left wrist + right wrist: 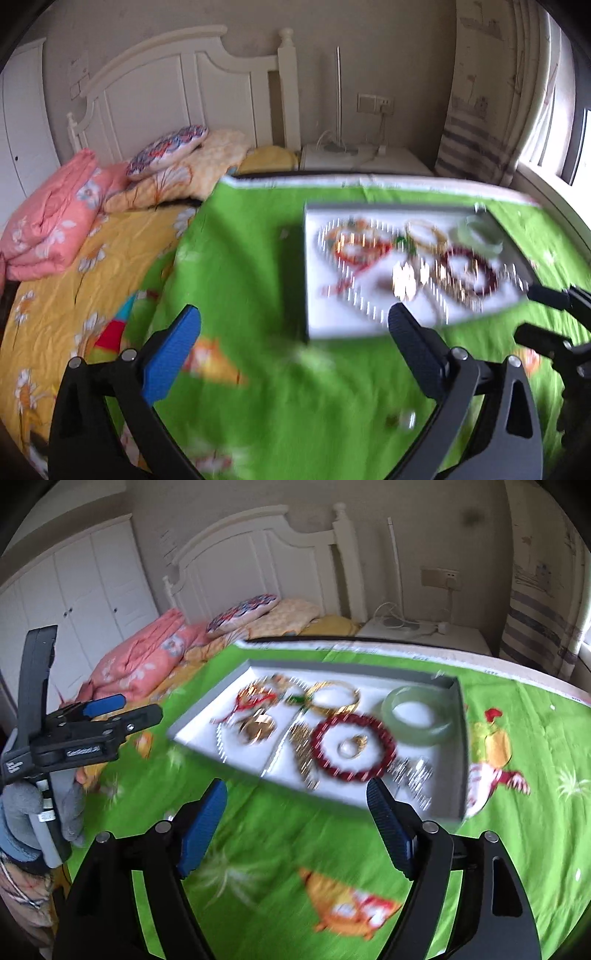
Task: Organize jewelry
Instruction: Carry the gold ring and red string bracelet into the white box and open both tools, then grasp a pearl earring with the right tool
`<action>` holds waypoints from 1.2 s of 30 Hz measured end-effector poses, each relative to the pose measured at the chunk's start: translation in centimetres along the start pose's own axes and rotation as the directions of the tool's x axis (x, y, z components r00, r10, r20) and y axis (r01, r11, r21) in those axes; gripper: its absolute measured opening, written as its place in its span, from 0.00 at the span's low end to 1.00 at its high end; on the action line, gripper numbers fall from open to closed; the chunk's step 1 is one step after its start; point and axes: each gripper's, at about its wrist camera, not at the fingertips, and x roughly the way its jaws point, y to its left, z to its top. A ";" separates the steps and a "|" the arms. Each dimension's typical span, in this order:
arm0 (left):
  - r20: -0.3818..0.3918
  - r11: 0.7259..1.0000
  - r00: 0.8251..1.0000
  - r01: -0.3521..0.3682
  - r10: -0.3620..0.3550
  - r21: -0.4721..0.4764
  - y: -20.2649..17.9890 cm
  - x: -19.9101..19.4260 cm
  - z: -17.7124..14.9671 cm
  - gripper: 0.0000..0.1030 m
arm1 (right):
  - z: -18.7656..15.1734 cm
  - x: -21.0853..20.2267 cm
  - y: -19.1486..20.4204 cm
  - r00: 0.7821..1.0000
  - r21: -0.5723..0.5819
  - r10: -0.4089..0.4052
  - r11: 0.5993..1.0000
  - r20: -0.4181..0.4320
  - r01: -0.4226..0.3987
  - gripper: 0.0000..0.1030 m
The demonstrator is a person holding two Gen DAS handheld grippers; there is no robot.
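Note:
A grey tray (207, 716) with a white lining lies on the green cloth. It holds a red bead bracelet (318, 738), a pale green bangle (421, 736), a gold bangle (354, 698), a gold pendant (258, 725) and a small pearl ring (351, 746). My right gripper (295, 785) hangs open just short of the tray's near edge, nothing between its fingers. At the left of the right wrist view my left gripper (142, 707) is seen from the side. In its own blurred view the left gripper (293, 314) stands wide open and empty before the tray (332, 321). The right gripper (526, 313) enters that view from the right.
The green cartoon-print cloth (258, 849) covers a board over a bed with a yellow sheet (74, 295). A pink quilt (48, 225), a patterned pillow (166, 149) and a white headboard (177, 85) lie beyond. A gloved hand (22, 808) holds the left gripper. A nightstand (424, 631) stands behind.

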 end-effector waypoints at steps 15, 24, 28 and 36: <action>-0.124 1.000 0.992 -0.027 0.026 0.001 -0.2 -0.4 -7.2 0.98 | -2.0 1.2 1.7 0.995 -0.008 -0.042 0.999 -0.092 0.041 0.74; -0.186 1.000 0.983 -0.014 0.010 -0.021 0.5 0.8 -7.3 0.98 | -1.9 2.3 2.8 0.987 -0.073 -0.107 0.992 -0.122 0.098 0.73; -0.186 0.999 0.982 0.003 -0.010 -0.034 0.8 0.8 -7.3 0.98 | -1.2 3.3 4.4 0.989 -0.150 -0.088 0.986 -0.117 0.070 0.67; -0.176 0.996 0.983 0.044 -0.058 -0.080 1.5 0.7 -7.2 0.98 | 0.3 6.3 6.8 0.985 -0.282 -0.032 0.959 -0.169 -0.017 0.48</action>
